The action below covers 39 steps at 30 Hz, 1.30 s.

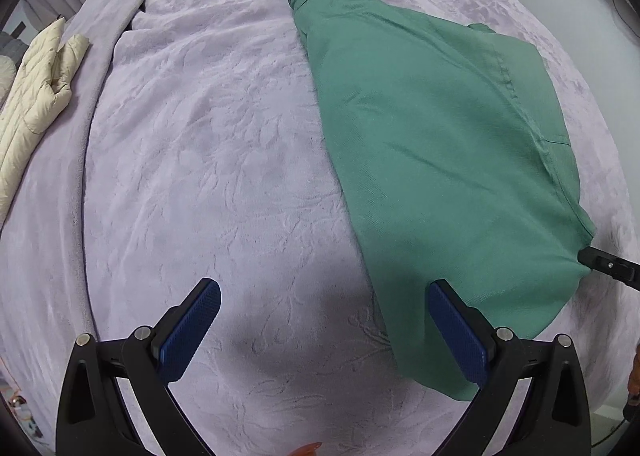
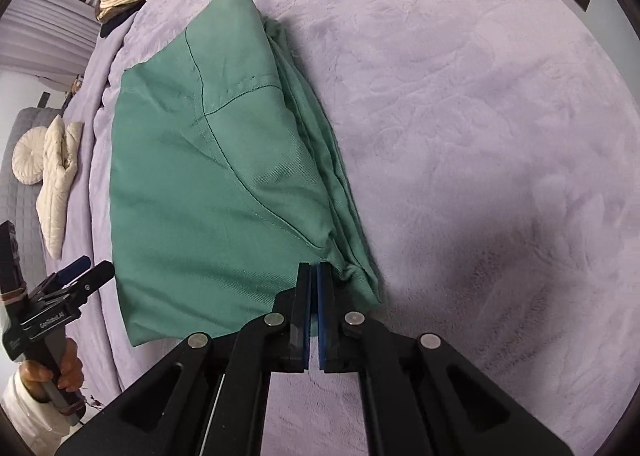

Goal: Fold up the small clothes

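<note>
Green garment (image 2: 208,191) lies just ahead of closed right tool (image 2: 314,270)

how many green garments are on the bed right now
1: a single folded green garment lies on the purple blanket, beside the right gripper. Cream items at the far edge are not green. Others could be out of frame.

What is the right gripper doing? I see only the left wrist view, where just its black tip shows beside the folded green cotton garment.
Observer: The right gripper has its jaws shut, with the tips at a corner of the green garment. I cannot tell whether fabric is caught.
Operator: Is the edge near it tidy?
Observer: No, several layers stack loosely there on the lilac plush blanket.
Operator: And my left gripper?
Observer: A hand grips the handle of the left gripper.
</note>
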Each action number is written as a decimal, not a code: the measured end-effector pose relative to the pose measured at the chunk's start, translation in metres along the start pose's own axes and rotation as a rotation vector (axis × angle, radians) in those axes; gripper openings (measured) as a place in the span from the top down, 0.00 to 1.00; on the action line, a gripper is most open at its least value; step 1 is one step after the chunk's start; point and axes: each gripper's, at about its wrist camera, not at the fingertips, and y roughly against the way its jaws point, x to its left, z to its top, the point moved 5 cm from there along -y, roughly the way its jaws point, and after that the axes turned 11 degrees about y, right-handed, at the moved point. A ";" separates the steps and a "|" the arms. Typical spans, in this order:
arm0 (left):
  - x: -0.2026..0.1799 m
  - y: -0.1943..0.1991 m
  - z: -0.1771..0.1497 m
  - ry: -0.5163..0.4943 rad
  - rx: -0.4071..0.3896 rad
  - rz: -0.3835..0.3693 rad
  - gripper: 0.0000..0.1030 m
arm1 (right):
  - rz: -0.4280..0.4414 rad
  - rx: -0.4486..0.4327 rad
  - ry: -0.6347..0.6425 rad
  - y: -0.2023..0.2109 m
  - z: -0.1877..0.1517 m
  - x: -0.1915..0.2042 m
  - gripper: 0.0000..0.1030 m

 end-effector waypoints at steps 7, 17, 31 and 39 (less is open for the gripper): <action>-0.002 0.000 0.000 -0.004 0.000 0.007 0.00 | 0.013 -0.074 -0.037 0.034 0.004 -0.004 0.94; -0.007 -0.001 0.001 0.003 0.008 0.006 0.00 | 0.039 -0.056 -0.036 0.028 0.005 0.000 0.94; -0.014 -0.002 0.005 0.062 0.021 0.023 0.00 | 0.047 -0.030 0.017 0.024 0.022 -0.007 0.48; -0.021 -0.001 0.007 0.118 0.019 0.020 0.00 | 0.085 -0.011 0.061 0.019 0.039 -0.013 0.35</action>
